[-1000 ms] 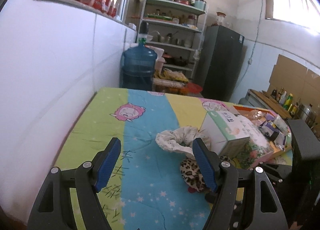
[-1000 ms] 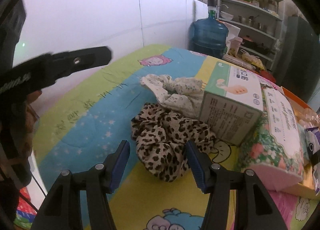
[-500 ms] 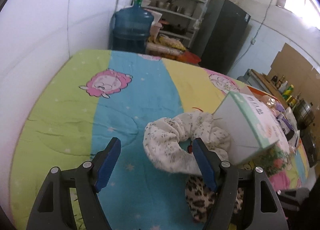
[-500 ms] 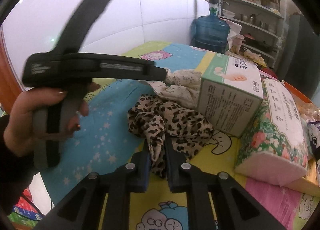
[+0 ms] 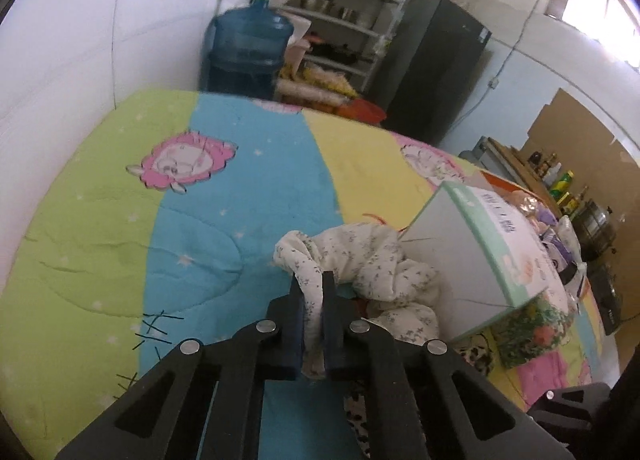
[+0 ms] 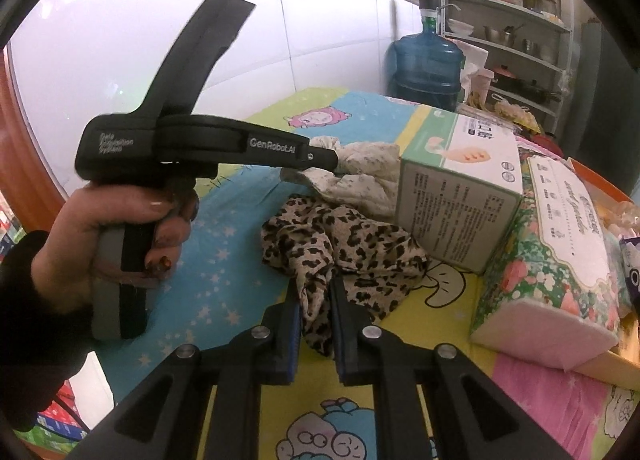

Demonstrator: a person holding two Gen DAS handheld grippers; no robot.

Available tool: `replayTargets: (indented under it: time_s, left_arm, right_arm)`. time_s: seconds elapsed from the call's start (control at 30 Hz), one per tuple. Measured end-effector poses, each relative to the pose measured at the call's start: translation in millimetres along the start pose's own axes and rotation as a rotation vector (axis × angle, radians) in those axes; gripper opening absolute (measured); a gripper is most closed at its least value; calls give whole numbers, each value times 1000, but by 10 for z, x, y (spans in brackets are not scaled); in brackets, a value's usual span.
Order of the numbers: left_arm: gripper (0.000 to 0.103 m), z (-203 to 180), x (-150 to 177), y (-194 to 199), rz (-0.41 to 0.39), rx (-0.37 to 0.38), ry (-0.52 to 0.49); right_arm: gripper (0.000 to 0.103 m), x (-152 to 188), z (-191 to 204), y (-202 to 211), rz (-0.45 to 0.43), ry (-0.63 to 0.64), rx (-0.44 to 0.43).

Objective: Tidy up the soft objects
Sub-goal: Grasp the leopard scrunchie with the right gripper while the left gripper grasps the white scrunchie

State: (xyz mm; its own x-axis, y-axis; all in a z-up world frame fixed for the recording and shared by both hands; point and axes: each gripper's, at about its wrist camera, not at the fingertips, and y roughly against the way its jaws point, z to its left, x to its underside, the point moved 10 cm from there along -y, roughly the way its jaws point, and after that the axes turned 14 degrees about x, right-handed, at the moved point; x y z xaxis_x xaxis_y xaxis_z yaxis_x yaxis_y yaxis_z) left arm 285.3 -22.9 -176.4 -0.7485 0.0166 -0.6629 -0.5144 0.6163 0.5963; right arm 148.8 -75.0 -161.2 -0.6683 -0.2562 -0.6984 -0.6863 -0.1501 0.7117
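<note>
Both my grippers clenched, left gripper [image 5: 313,292] just closed on white floral fabric scrunchie [image 5: 372,264], right gripper [image 6: 315,302] pinching leopard-print fabric scrunchie [image 6: 340,244], colourful striped quilt [image 5: 120,227] beneath.

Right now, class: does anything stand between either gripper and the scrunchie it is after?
Nothing does. The left gripper, its jaws just closed, is shut on the floral scrunchie; the right gripper is shut on the leopard scrunchie. The box sits beside both scrunchies, not in the way.
</note>
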Motion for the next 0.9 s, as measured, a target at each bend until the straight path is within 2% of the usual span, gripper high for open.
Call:
replayTargets:
  time_s: [0.27, 0.57, 0.7, 0.77, 0.8, 0.83, 0.87, 0.9]
  left_arm:
    - [6, -180, -25, 471, -112, -17, -34]
    - [6, -448, -85, 1150, -236, -68, -114]
    - [6, -518, -78, 1371, -270, -75, -133]
    - [6, -527, -58, 1452, -283, -82, -132]
    - [6, -521, -44, 1487, -287, -82, -128]
    - [6, -510, -30, 1519, -290, -81, -122]
    - [6, -495, -9, 1546, -292, -81, -118]
    - [6, -481, 7, 1555, -295, -81, -114]
  right_arm:
    - [14, -92, -46, 264, -59, -20, -28]
    - [14, -240, -22, 703, -137, -29, -74]
    - [14, -181, 26, 695, -115, -1, -77]
    - [18, -102, 36, 592, -76, -2, -65]
    - [29, -59, 30, 531, -56, -3, -55]
    - [51, -33, 22, 477, -37, -3, -48]
    - [64, -14, 11, 425, -22, -7, -47]
    - [84, -5, 5, 394, -16, -17, -57]
